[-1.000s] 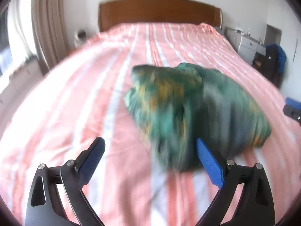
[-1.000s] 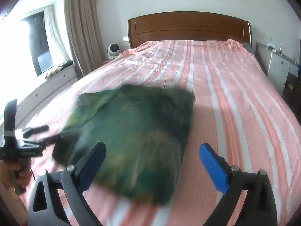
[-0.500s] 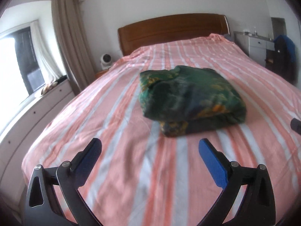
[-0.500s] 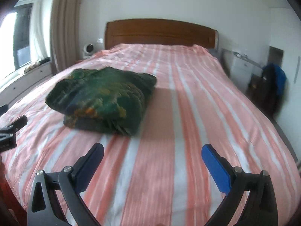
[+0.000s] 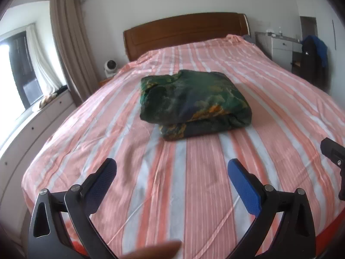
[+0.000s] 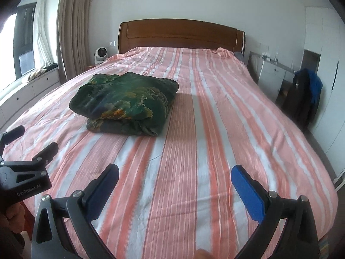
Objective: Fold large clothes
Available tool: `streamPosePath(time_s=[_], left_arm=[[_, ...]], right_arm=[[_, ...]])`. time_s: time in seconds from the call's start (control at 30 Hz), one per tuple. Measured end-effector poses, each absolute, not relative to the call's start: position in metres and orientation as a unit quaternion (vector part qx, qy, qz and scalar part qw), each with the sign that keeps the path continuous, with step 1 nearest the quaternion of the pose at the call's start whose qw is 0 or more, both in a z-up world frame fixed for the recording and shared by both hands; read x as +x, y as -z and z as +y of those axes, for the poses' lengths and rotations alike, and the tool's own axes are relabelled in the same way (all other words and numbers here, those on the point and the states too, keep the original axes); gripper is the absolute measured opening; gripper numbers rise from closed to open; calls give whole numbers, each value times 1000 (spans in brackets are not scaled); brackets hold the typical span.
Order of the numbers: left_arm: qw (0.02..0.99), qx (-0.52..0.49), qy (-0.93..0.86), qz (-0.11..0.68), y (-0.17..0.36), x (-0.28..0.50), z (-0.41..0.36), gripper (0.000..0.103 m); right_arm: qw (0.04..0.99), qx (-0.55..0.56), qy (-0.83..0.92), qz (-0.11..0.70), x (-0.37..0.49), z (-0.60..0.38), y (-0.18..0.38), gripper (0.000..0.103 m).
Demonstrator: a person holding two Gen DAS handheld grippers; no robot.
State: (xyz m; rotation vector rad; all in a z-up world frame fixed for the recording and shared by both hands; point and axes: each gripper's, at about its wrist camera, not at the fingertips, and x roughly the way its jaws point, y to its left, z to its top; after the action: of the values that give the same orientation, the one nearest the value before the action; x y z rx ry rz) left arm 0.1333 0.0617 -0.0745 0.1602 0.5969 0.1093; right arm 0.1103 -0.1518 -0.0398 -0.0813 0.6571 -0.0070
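Note:
A dark green patterned garment (image 5: 192, 103) lies folded in a thick square bundle on the middle of the bed (image 5: 194, 183). It also shows in the right wrist view (image 6: 127, 102), left of centre. My left gripper (image 5: 172, 170) is open and empty, held above the foot of the bed, well short of the bundle. My right gripper (image 6: 174, 177) is open and empty too, over the bed's near end and to the right of the bundle. The left gripper also shows in the right wrist view (image 6: 28, 151) at the left edge.
The bed has a pink and white striped sheet and a wooden headboard (image 6: 181, 34). A small fan (image 6: 101, 54) stands by the curtain at the left. A white cabinet (image 6: 273, 73) and a chair with dark clothes (image 6: 306, 95) stand at the right.
Both grippers have pulled back from the folded garment toward the foot of the bed and risen. The garment now lies still, let go, farther from both.

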Motion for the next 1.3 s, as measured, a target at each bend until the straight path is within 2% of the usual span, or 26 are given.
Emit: streamPosePath(time_s=[0.57,1.1,1.3], left_arm=[[948,89,-22,304,76,114,50,103],[944,59,2,324,74,112,50,103],[940,76,-43,329,76,112,52,103]], right_arm=[[929,-26,3,369,88,-158,64,102],[931,-11,-11,364,82,-163,57,102],[933,-17,-6,360,82,-159,52,102]])
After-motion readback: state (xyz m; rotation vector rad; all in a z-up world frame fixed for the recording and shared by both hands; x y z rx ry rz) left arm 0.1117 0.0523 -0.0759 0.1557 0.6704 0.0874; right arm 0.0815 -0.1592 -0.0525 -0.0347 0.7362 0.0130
